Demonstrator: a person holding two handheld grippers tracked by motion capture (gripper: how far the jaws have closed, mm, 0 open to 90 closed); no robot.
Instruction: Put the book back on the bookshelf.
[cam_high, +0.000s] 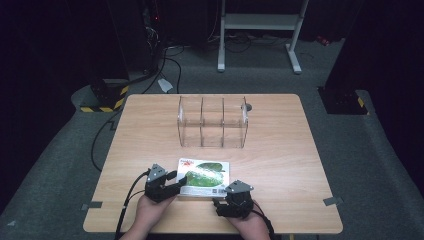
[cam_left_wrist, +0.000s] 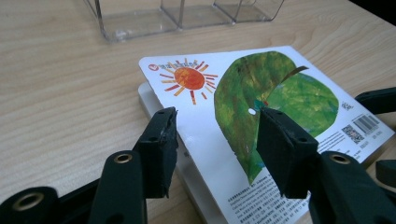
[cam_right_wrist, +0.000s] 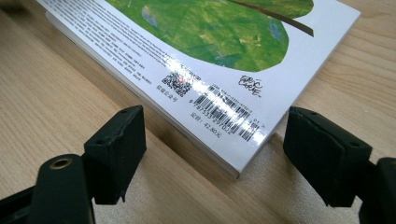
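Both grippers sit at our counter edge: left gripper jaws released astride the book's corner, right gripper jaws released just short of the flat-lying book.

A light wooden table carries two things directly on its top. A picture book lies flat, back cover up with a green leaf, a sun and a barcode, between the left gripper and the right gripper: its spine-side corner sits within the left gripper's parted jaws, its barcode corner just ahead of the right gripper's wide-apart jaws. Beyond the book, well ahead of both grippers, stands a clear plastic three-compartment organizer. A small dark round object rests just beside its far right corner.
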